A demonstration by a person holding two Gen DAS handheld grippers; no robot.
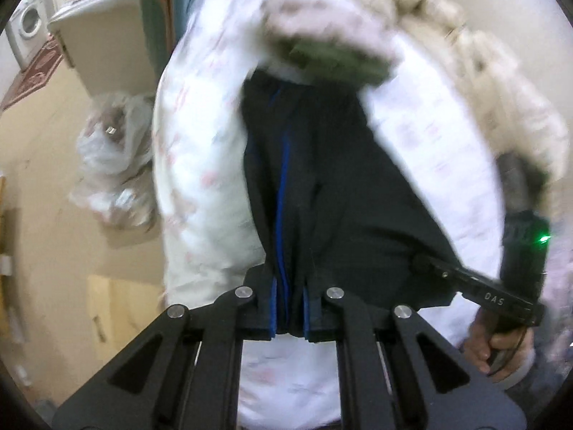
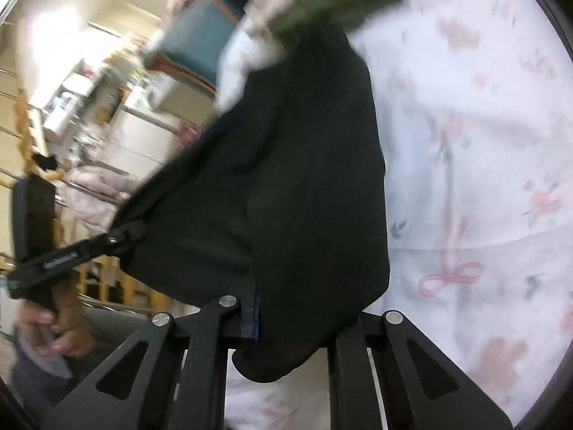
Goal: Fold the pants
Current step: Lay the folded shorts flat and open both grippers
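Your white floral clothing [image 1: 200, 165] fills most of both views, behind everything else. In front of it hangs one pair of dark pants [image 1: 322, 179], with a blue stripe showing in the left wrist view; they hang in the air between your two grippers, not lying on any surface. Their upper end runs under a blurred olive-green strip [image 1: 336, 57] near the top of both views, and motion blur keeps you from telling what that strip is.

You hold two grippers. Your left gripper [image 1: 288, 317] is clenched on the pants: cloth with the blue stripe is bunched between its fingers. Your right gripper [image 2: 297, 322] also grasps the pants; cloth passes down between its fingers and bulges below them, hiding the right-hand fingertip.

Each camera catches the other gripper side-on. In the left wrist view the far tip is buried in the cloth, and one green light [image 1: 543, 239] glows on the body. Your right hand [image 1: 497, 344] wraps its handle, cut off at the frame edge; your left hand [image 2: 53, 326] shows blurred in the other view.

Off to the side are one washing machine [image 1: 27, 25], one crumpled plastic bag [image 1: 111, 150] and one patterned rug [image 1: 34, 68], all soft and small.
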